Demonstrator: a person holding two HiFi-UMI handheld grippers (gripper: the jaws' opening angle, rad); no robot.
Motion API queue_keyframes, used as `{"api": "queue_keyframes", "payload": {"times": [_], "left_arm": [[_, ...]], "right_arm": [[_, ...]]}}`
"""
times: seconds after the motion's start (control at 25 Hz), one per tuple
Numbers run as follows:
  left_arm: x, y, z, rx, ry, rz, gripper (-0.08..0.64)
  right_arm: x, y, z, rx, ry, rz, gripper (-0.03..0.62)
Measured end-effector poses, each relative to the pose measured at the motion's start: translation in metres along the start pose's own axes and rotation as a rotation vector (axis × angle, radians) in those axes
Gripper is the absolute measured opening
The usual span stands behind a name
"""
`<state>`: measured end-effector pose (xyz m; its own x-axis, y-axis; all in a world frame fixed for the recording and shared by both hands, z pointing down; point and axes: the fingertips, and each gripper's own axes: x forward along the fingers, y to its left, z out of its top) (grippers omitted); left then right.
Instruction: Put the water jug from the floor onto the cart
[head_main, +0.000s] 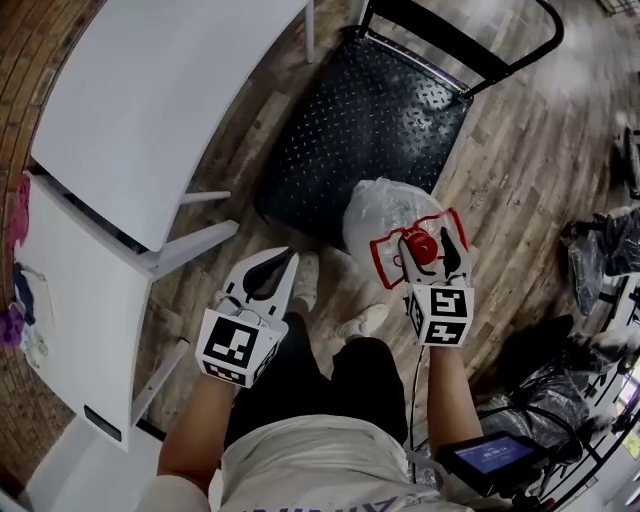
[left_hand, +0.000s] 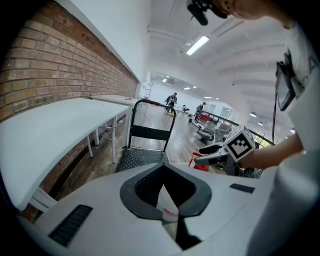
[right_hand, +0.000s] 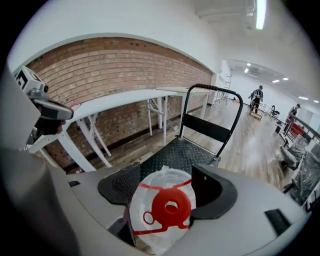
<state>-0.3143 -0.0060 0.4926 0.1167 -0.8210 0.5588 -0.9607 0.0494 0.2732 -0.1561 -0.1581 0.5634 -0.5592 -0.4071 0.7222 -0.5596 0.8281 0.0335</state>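
The water jug (head_main: 385, 215) is clear plastic with a red cap (head_main: 425, 248) and a red carrying frame. It hangs just off the near right corner of the black diamond-plate cart (head_main: 350, 120). My right gripper (head_main: 428, 255) is shut on the jug at its red top. In the right gripper view the jug (right_hand: 162, 212) fills the gap between the jaws of the right gripper (right_hand: 167, 195), with the cart (right_hand: 175, 155) straight ahead. My left gripper (head_main: 272, 278) hangs shut and empty left of the jug. In its own view the left gripper (left_hand: 165, 187) faces the cart (left_hand: 142, 157).
White tables (head_main: 150, 100) stand along the brick wall (right_hand: 100, 75) left of the cart. The cart's upright handle (head_main: 470, 45) is at its far end. Plastic-wrapped items (head_main: 600, 260) crowd the right. The person's shoes (head_main: 360, 322) are just below the jug.
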Motion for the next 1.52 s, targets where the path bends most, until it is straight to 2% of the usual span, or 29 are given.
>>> {"api": "queue_keyframes", "payload": {"times": [0.4,0.52,0.76,0.96,1.24,1.52], "left_arm": [[0.007,-0.028,0.038,0.107,-0.008,-0.176,0.002],[0.004,-0.042,0.053,0.147,-0.026,-0.215,0.002],[-0.006,-0.062,0.054,0.183,-0.036,-0.237,0.002],[-0.019,-0.086,0.034,0.202,-0.012,-0.212,0.002],[-0.055,-0.141,0.047,0.268,-0.085,-0.207,0.002],[-0.106,-0.192,0.036,0.334,-0.14,-0.221,0.002]], "right_arm": [[-0.08,0.005,0.061,0.111,-0.179,-0.058,0.301],[-0.108,0.007,0.067,0.12,-0.219,-0.093,0.261],[-0.14,0.014,0.046,0.171,-0.238,-0.119,0.227],[-0.176,-0.002,0.014,0.191,-0.255,-0.184,0.13],[-0.251,-0.016,-0.009,0.21,-0.356,-0.249,0.069],[-0.323,-0.001,-0.037,0.197,-0.42,-0.298,0.006]]}}
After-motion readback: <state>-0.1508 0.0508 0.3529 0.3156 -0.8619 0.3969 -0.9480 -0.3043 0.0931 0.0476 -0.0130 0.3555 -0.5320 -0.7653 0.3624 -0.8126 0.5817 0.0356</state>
